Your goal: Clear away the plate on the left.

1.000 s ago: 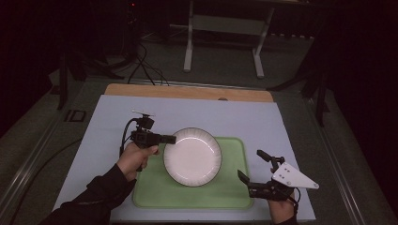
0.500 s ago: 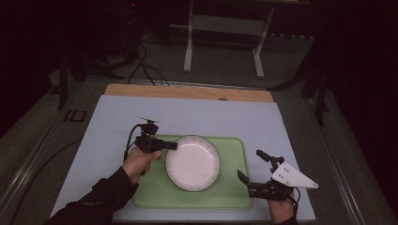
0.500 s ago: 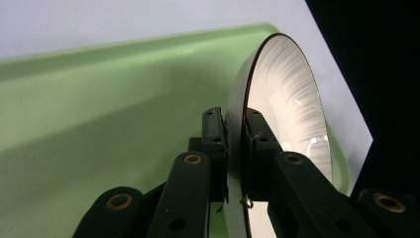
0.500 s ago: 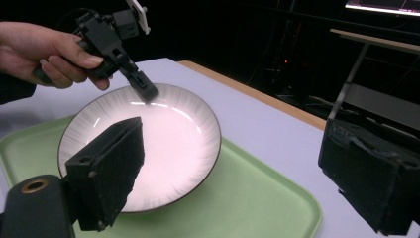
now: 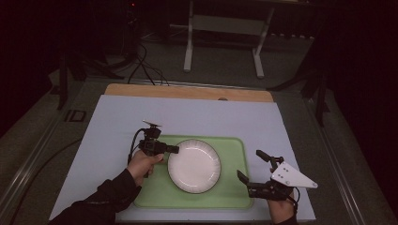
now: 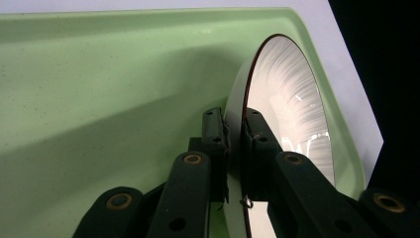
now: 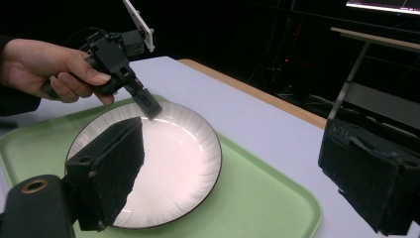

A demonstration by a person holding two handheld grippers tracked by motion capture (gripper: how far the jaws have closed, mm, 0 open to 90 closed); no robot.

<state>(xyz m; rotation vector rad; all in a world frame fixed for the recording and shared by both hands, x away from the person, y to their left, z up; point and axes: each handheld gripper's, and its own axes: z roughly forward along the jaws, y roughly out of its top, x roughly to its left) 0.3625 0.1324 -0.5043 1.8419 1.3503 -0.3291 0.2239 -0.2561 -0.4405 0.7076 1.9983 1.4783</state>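
The left gripper (image 5: 172, 149) pinches the left rim of the white plate (image 5: 194, 165) – its jaws are closed tight on it. The plate sits over the middle of the green tray (image 5: 233, 196). The right gripper (image 5: 256, 171) waits by the tray's right edge – jaws wide open, holding nothing.

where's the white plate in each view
high view: plate centre of the green tray, left tongs on its left rim
left gripper view: edge-on, right of centre, rim pinched
right gripper view: lower centre
shared landmark: the green tray
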